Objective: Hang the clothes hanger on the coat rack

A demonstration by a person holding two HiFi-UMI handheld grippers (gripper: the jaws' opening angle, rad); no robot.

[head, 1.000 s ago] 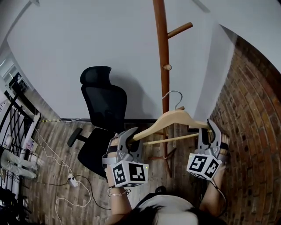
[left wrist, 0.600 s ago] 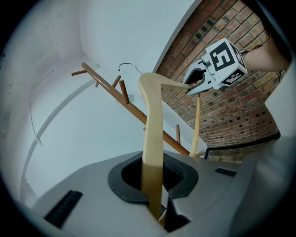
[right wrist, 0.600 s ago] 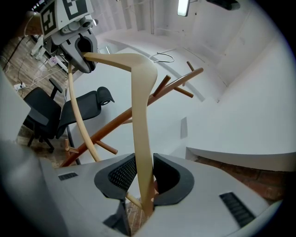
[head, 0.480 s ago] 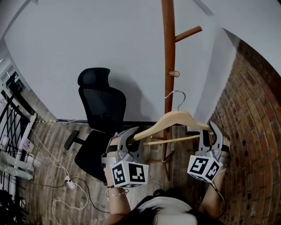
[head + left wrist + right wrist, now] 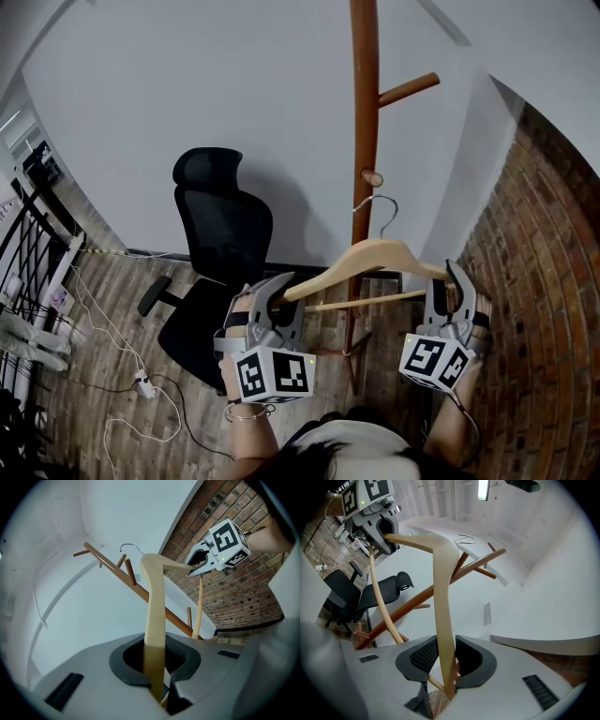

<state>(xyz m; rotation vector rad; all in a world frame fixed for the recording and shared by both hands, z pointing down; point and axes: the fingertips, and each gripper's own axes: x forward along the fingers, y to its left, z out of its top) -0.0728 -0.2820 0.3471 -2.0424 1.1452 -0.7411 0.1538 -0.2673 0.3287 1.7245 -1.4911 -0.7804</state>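
Note:
A pale wooden clothes hanger [image 5: 370, 258] with a wire hook [image 5: 380, 211] hangs level between my two grippers. My left gripper [image 5: 279, 294] is shut on its left end, and the arm runs up between the pads [image 5: 157, 667]. My right gripper [image 5: 448, 283] is shut on the right end, with the arm pinched between its dark pads [image 5: 443, 660]. The brown wooden coat rack [image 5: 364, 112] stands right behind the hanger. The hook sits just below and right of a short peg [image 5: 372, 177]; a longer peg [image 5: 410, 89] juts out higher up.
A black office chair [image 5: 217, 244] stands left of the rack on the wooden floor. A brick wall [image 5: 544, 309] closes the right side and a white wall lies behind the rack. Cables and a power strip [image 5: 142, 382] trail at lower left.
Both grippers have carried the hanger a little up and toward the rack. The hook now sits closer under the short peg.

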